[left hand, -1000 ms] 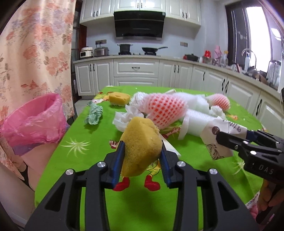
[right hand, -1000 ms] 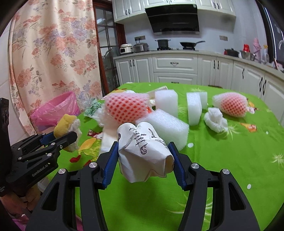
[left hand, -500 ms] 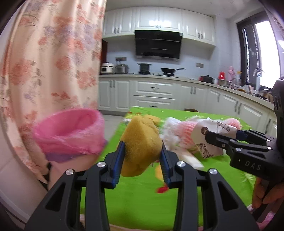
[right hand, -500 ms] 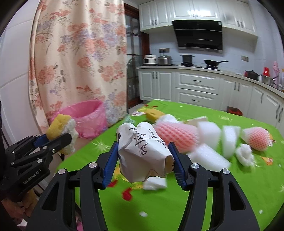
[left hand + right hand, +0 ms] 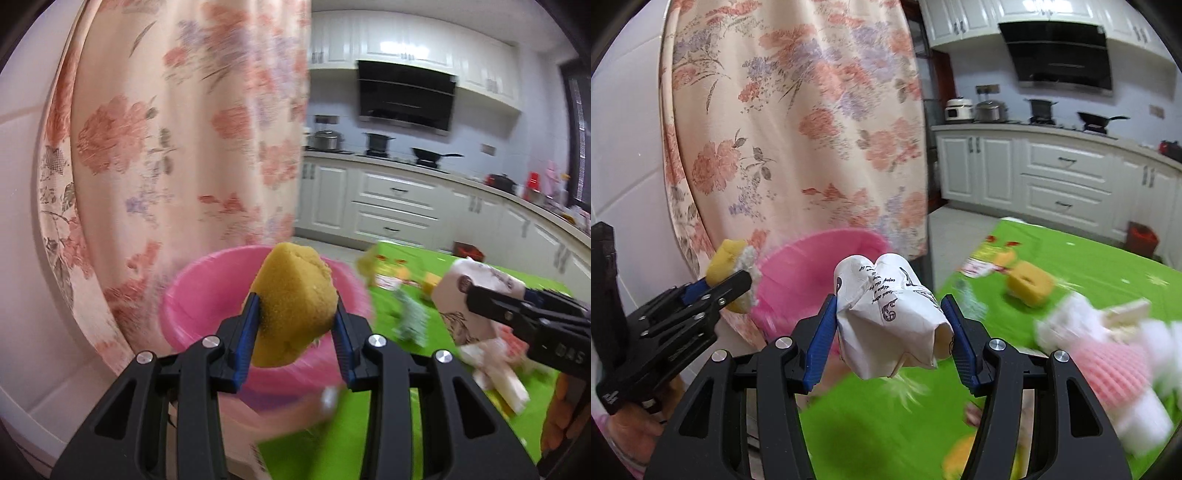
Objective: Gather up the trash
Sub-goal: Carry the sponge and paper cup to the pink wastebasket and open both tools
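Note:
My left gripper [image 5: 295, 321] is shut on a yellow sponge [image 5: 295, 295], held in front of the pink-lined trash bin [image 5: 199, 306] beside the table. In the right wrist view that same gripper [image 5: 738, 288] and sponge [image 5: 726, 254] show at the left, near the bin's [image 5: 812, 266] rim. My right gripper [image 5: 890, 325] is shut on a crumpled white paper bag [image 5: 886, 314] with dark print, just right of the bin. The paper bag [image 5: 476, 291] and right gripper [image 5: 476, 299] also appear at the right of the left wrist view.
A floral curtain [image 5: 177, 147] hangs right behind the bin. The green table [image 5: 1089, 273] carries a yellow sponge [image 5: 1030, 282], pink foam net [image 5: 1108, 369], white foam pieces [image 5: 1145, 424] and a green scrap [image 5: 410, 317]. White kitchen cabinets [image 5: 1063, 177] line the far wall.
Both grippers have swung left and risen, away from the table's middle to the pink bin, each still holding its item. The bin now fills the view's centre.

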A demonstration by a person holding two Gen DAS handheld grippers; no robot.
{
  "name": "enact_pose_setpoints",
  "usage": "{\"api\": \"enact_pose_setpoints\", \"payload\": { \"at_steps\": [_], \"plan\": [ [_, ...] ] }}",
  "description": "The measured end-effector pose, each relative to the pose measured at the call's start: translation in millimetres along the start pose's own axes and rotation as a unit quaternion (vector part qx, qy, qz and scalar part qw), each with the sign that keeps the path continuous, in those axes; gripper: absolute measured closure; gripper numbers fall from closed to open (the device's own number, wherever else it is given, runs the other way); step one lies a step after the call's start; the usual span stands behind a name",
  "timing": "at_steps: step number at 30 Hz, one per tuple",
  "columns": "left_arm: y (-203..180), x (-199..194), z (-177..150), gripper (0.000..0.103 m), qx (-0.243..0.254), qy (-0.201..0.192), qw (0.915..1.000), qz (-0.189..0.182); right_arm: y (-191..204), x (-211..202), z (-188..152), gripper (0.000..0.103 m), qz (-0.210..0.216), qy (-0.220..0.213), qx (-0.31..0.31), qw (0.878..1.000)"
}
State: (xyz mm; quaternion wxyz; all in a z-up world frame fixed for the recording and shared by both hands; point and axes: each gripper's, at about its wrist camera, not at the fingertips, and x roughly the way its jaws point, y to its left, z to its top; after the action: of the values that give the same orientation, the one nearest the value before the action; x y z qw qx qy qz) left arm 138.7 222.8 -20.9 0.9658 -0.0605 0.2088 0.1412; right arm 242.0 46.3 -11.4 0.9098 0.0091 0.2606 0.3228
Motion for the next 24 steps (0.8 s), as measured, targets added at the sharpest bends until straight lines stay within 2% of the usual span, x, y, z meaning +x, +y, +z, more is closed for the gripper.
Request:
{"api": "enact_pose_setpoints", "payload": {
  "at_steps": [6, 10, 15, 17, 19, 20, 24],
  "plan": [
    [41.8, 46.3, 29.2, 0.066, -0.015, 0.016, 0.9997, 0.014, 22.4, 50.6, 34.0, 0.046, 0.012, 0.018, 0.002, 1.0],
    [59.9, 66.2, 37.3, 0.066, -0.02, 0.026, 0.9992, 0.023, 27.1, 74.1, 37.2, 0.046, 0.006, 0.029, 0.006, 1.0],
    [71.5, 81.9, 35.9, 0.065, -0.03, 0.04, 0.9986, 0.016, 37.2, 99.2, 37.4, 0.044, 0.007, 0.04, -0.002, 0.999],
    [74.6, 87.7, 33.2, 0.061, -0.034, 0.046, 0.9983, 0.013, 39.6, 106.1, 37.8, 0.043, 0.007, 0.043, -0.002, 0.999],
    [76.0, 92.9, 31.2, 0.053, -0.033, 0.053, 0.998, 0.007, 40.3, 112.1, 36.7, 0.029, 0.013, 0.047, 0.0, 0.999],
    [76.3, 93.2, 30.7, 0.045, -0.031, 0.054, 0.998, 0.01, 40.0, 112.7, 35.3, 0.021, 0.015, 0.044, -0.001, 0.999],
    [82.4, 86.9, 30.8, 0.036, -0.038, 0.042, 0.9981, 0.022, 36.2, 99.4, 32.0, 0.021, 0.02, 0.025, -0.016, 0.999]
  ]
}}
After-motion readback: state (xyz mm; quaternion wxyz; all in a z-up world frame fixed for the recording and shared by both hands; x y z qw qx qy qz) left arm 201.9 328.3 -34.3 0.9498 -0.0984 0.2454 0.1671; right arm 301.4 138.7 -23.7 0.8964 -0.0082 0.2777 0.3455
